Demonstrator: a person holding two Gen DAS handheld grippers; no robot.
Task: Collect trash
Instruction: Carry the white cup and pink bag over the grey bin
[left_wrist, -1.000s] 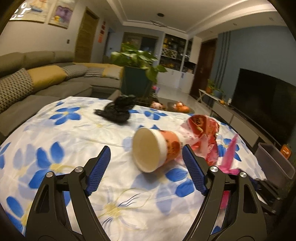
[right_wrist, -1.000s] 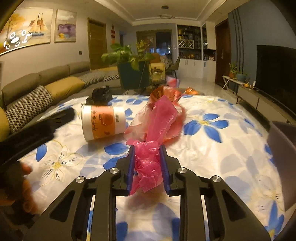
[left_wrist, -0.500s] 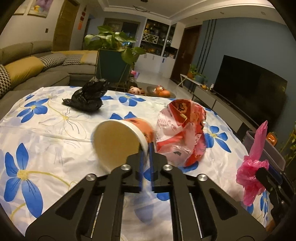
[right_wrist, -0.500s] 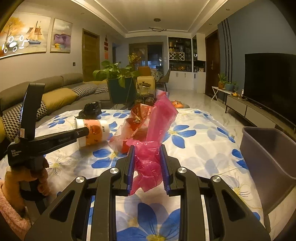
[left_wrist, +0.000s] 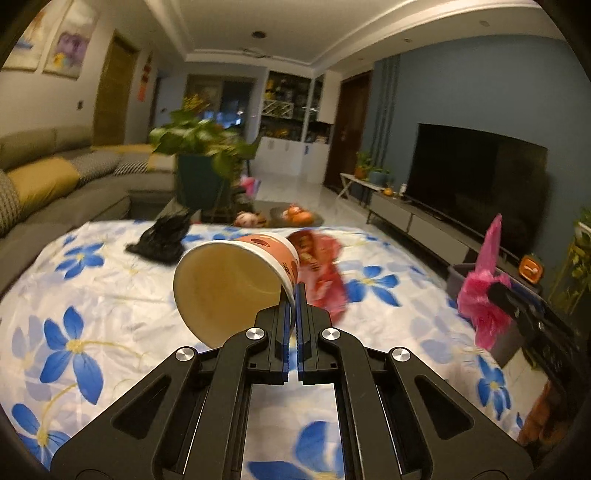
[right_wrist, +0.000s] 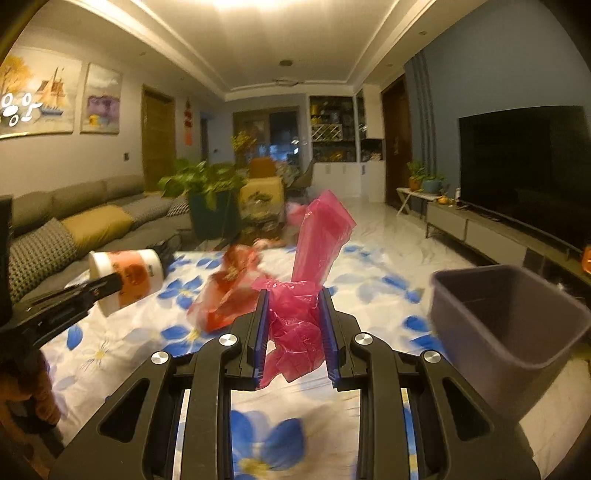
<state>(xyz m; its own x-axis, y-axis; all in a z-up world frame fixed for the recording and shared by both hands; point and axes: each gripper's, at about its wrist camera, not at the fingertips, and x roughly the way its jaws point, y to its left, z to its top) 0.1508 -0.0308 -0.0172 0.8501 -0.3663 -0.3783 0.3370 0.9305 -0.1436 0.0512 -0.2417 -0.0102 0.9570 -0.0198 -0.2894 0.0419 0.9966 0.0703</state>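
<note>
Both hands are in the carry step: each gripper has 1 piece of trash off the flowered tablecloth (left_wrist: 85, 325), and the grey bin (right_wrist: 509, 332) stands at the table's right edge, near the right gripper. In my judgement the next move calls for bringing the pink bag over the bin's open mouth and letting the jaws part only once it hangs inside the rim, then swinging the cup across the table to the same spot.

Nearest in the right wrist view, the right gripper (right_wrist: 294, 332) is clamped on the crumpled pink plastic bag (right_wrist: 295, 317); its jaws stand part-way apart with the bunched film filling the gap, and a loose tail of the bag rises above them.

In the left wrist view the left gripper (left_wrist: 294, 317) is pinched all but closed on the rim wall of the paper cup (left_wrist: 229, 284), 1 finger inside the mouth and 1 outside. The cup hangs tilted, mouth toward the camera, clear of the cloth.

Farther back on the table lie 2 pieces not yet collected: a red-and-white snack bag (left_wrist: 317, 273) just behind the cup, and a black crumpled bag (left_wrist: 162, 240) toward the far edge.
</note>
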